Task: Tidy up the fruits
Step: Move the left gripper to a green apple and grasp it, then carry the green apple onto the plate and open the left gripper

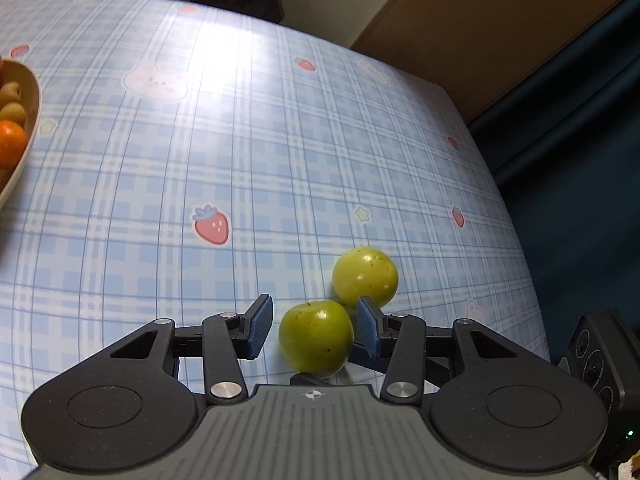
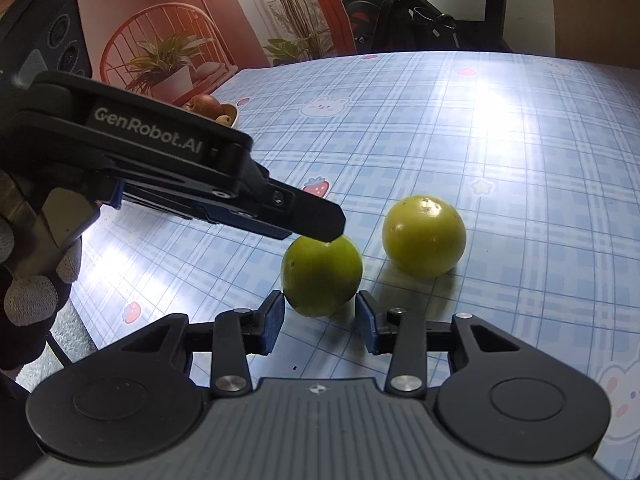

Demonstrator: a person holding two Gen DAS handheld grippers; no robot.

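A: What takes up most of the scene?

B: The table, under a blue plaid cloth printed with strawberries and bunnies. At its far left edge in the left wrist view sits a cream bowl holding an orange fruit and some brownish ones.

A: And the grippers?

B: The left gripper is low over the cloth with its jaws spread. The nearer green fruit lies between its blue pads; a gap shows on the left side, and on the right side contact cannot be made out. In the right wrist view that same gripper reaches in from the left, held by a gloved hand, and its dark fingertip overlaps the top of this fruit.

A: The right one?

B: The right gripper is released too, its pads standing apart just short of the same fruit, on the near side. It grips nothing.

A: Where are the fruits exactly?

B: Both green ones rest on the cloth near the table's right side. The second green fruit lies just beyond the first, seeming to touch it in the left view, yet the right view shows it clearly apart.
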